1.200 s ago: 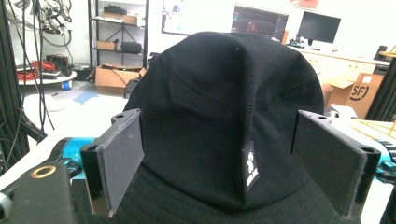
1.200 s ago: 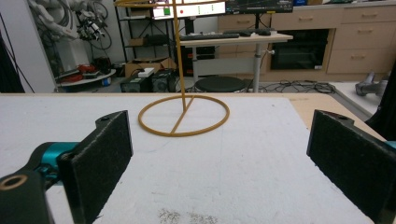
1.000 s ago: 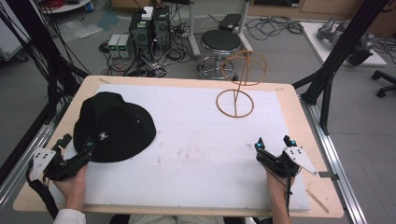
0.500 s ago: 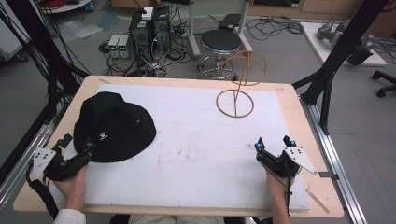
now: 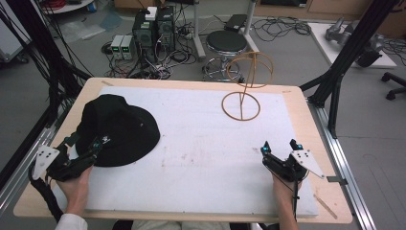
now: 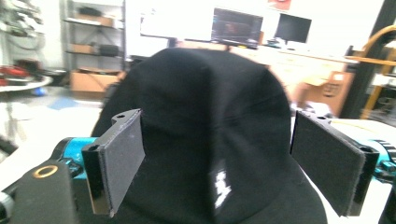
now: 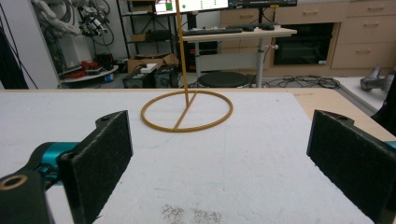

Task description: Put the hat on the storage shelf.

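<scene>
A black brimmed hat (image 5: pixel 117 127) lies on the white mat at the table's left. My left gripper (image 5: pixel 87 144) sits at the hat's near-left brim, open, its jaws on either side of the hat's crown (image 6: pixel 210 121) in the left gripper view. A wooden wire hat stand (image 5: pixel 242 98) with a ring base stands at the back right of the mat; its base ring (image 7: pixel 187 111) lies straight ahead in the right gripper view. My right gripper (image 5: pixel 278 146) rests open near the mat's front right, nothing between its pads.
The white mat (image 5: pixel 201 153) covers most of the wooden table (image 5: pixel 330 191). Black frame posts (image 5: pixel 344 62) rise at the table's right and left. A stool (image 5: pixel 229 43) and computer boxes (image 5: pixel 153 28) stand on the floor beyond the far edge.
</scene>
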Available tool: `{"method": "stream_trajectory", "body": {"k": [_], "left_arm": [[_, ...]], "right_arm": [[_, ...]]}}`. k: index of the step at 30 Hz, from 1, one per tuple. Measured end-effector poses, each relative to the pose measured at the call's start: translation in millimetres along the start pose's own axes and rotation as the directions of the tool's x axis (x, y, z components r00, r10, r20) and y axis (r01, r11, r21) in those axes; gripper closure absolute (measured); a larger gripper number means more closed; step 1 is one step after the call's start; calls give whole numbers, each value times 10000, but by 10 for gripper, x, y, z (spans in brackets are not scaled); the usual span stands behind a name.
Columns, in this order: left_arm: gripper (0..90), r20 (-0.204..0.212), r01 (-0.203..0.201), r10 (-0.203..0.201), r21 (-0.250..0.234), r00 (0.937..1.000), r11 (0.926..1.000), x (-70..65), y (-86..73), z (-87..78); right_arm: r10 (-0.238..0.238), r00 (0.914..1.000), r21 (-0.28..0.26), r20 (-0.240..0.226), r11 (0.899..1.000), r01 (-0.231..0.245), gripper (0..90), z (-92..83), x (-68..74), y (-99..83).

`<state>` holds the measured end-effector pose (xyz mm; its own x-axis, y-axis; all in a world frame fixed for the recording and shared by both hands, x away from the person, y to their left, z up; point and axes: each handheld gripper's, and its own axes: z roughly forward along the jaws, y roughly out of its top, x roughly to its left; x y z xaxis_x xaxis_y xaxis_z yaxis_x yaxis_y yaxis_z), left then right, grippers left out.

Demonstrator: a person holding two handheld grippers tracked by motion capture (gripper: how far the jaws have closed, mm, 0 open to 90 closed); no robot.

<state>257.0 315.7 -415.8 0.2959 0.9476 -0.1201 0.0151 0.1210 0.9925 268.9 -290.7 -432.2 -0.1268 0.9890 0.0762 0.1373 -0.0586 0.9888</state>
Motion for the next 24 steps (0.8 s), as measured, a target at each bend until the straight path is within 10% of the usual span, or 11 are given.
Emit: {"method": "stream_trajectory", "body": {"k": [7,24], "left_arm": [[182,106,-703,697,621,9975,9956,-44,78,92],[191,-96,137,-122,1775,9999,9840,56,103,430]], "right_arm": [[-145,9999,55,-92,9999,146,59,10,8,-4],[-296,9993,297,-231,9991,303,60,24,61,-16]]}}
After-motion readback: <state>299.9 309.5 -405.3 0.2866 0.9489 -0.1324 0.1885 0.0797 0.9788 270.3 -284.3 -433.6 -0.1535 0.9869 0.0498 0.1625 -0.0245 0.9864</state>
